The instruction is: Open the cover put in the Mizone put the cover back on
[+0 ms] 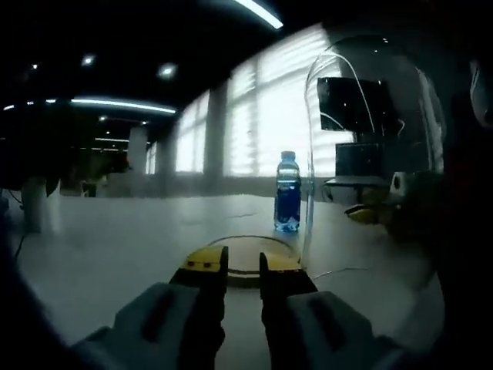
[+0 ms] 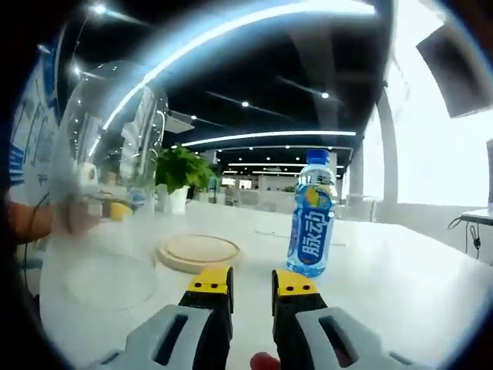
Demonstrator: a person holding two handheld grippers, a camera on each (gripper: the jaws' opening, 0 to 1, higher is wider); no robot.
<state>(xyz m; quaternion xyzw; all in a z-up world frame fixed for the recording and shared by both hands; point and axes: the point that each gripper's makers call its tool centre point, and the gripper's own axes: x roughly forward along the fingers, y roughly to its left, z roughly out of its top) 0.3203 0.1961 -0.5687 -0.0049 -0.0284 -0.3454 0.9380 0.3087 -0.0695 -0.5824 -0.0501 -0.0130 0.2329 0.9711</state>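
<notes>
A blue Mizone bottle [image 1: 287, 193] [image 2: 313, 223] stands upright on the white table, cap on. The round wooden base [image 1: 243, 250] [image 2: 199, 250] lies bare on the table, just ahead of both sets of jaws. The clear glass dome cover [image 1: 370, 154] [image 2: 108, 177] is off the base and looks to stand on the table beside it. My left gripper [image 1: 243, 262] and right gripper [image 2: 252, 281] each show a narrow gap with nothing in it. Through the glass I see the right gripper [image 1: 368, 212] and the left gripper [image 2: 115, 208], blurred.
A potted green plant [image 2: 181, 173] stands at the far side of the table [image 2: 400, 277]. Bright windows [image 1: 269, 116] run behind the bottle. A dark monitor [image 1: 354, 104] shows through the dome. A person's arm [image 2: 23, 223] is at the left edge.
</notes>
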